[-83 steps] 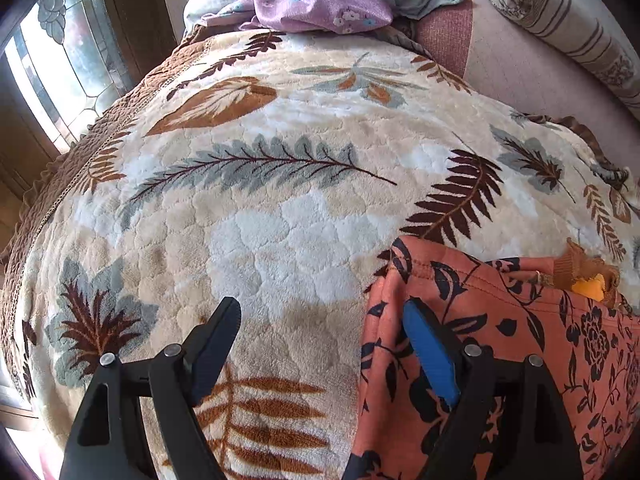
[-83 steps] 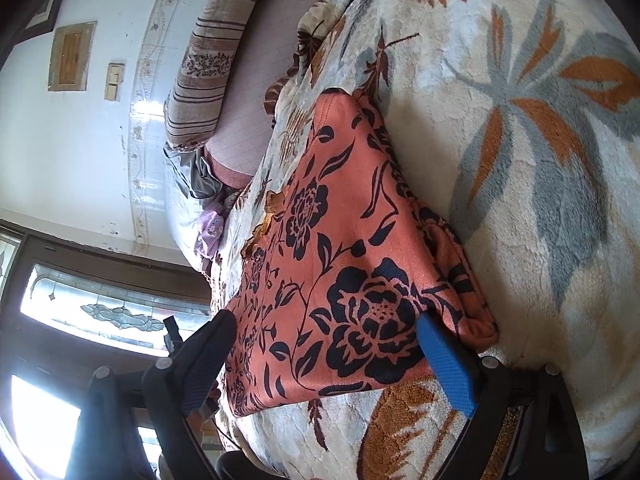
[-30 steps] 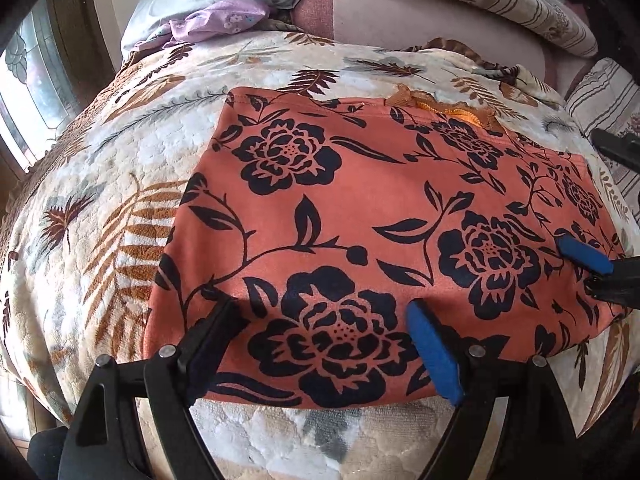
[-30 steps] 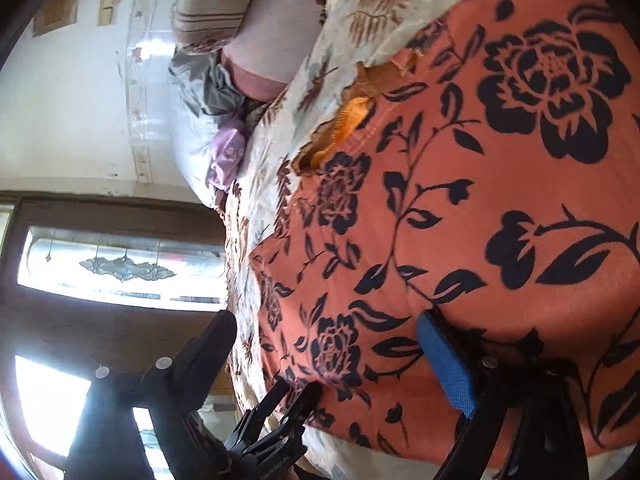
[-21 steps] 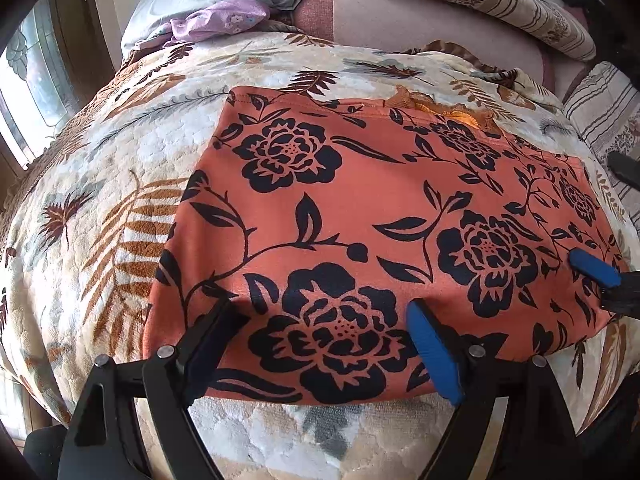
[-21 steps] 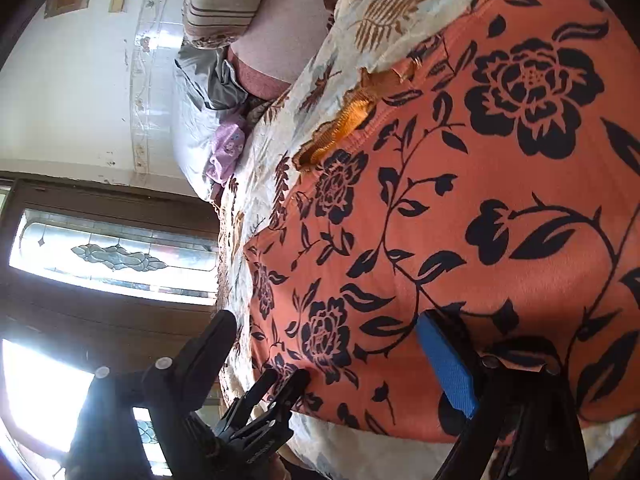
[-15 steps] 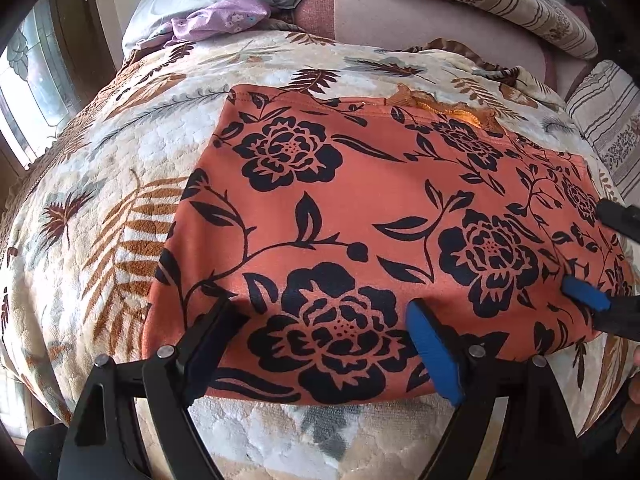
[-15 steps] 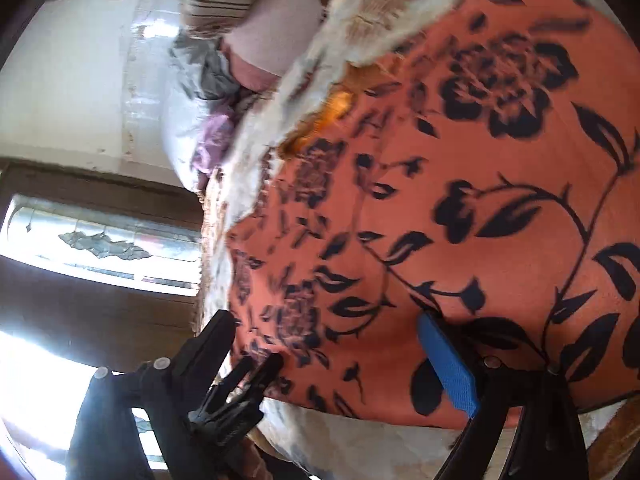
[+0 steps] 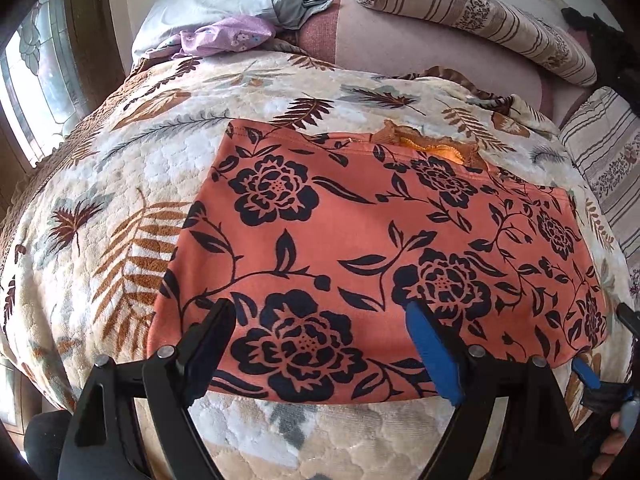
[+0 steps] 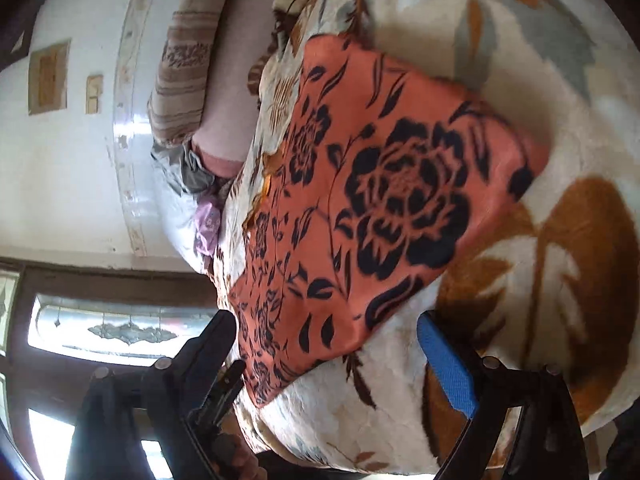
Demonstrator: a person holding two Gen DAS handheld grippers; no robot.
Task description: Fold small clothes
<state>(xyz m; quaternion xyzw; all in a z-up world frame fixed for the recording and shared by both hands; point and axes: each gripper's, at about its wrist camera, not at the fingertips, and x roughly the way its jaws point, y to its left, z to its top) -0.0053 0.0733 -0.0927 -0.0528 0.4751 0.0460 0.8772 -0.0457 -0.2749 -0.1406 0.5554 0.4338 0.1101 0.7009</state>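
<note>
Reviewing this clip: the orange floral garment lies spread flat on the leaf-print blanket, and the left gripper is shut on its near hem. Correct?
Not quite. In the left wrist view the left gripper is open over the near hem, gripping nothing. The orange floral garment does lie flat on the leaf-print blanket.

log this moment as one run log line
stage: garment spread flat | orange floral garment on leaf blanket | left claw open, over near hem | right claw open, off garment

Orange floral garment (image 10: 384,208) flat on leaf-print blanket (image 10: 560,264), blurred at near corner. Right gripper (image 10: 324,344) jaws wide apart, nothing between pads, near hem just ahead of fingertips (not touching). Left gripper (image 10: 218,394) poking in at lower left. Striped pillow (image 10: 188,52), stained-glass window (image 10: 120,332) behind.
</note>
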